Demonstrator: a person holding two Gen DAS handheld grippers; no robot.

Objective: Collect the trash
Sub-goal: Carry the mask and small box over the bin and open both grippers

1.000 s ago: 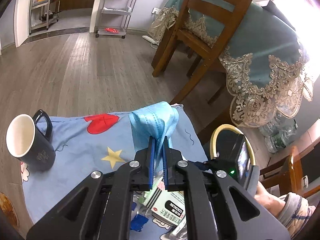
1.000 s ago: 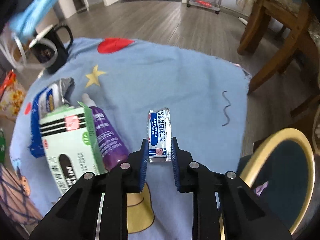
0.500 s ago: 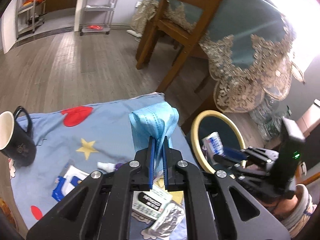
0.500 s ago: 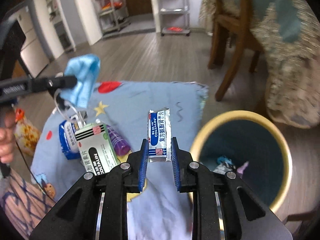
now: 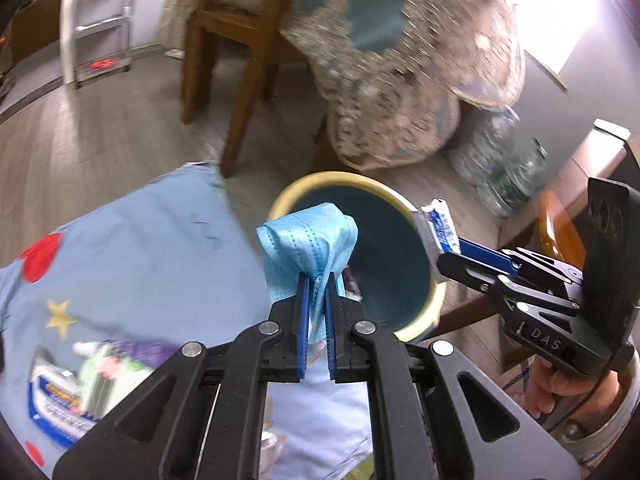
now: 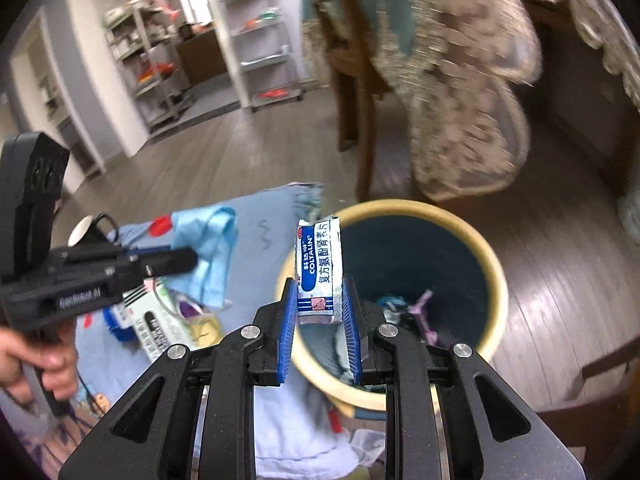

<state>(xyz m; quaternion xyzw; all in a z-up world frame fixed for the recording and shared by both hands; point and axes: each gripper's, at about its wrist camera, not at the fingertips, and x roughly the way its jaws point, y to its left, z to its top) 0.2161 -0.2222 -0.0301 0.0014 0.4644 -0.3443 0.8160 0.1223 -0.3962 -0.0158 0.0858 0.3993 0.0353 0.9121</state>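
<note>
The left hand-held gripper (image 5: 316,292) is clamping a crumpled blue face mask (image 5: 308,240) between its nearly closed blue pads, the bunched cloth standing up above the fingertips and hanging in front of the near rim of the trash bin (image 5: 434,304). The right hand-held gripper (image 6: 319,300) is gripping a silver and blue medicine sachet (image 6: 319,268) by its lower end; the sachet's long axis is running upright along the fingers, its free end pointing away from the hand-held gripper and its printed face turned to the camera. In the right wrist view it is sitting over the near left rim of the bin. The bin is round, with a pale yellow rim and a dark teal inside, and is standing on the wooden floor just beside the blue cloth (image 5: 140,248) with red hearts and a yellow star. Inside the bin, a purple scrap (image 6: 422,304) and some blue and white scraps are lying at the bottom. On the cloth, a green and white box (image 6: 154,320), a blue and white packet (image 5: 56,412) and a purple tube (image 5: 136,350) are lying together, with a dark mug (image 6: 86,232) farther off. A person's hand (image 6: 44,360) is holding the left gripper's handle.
</note>
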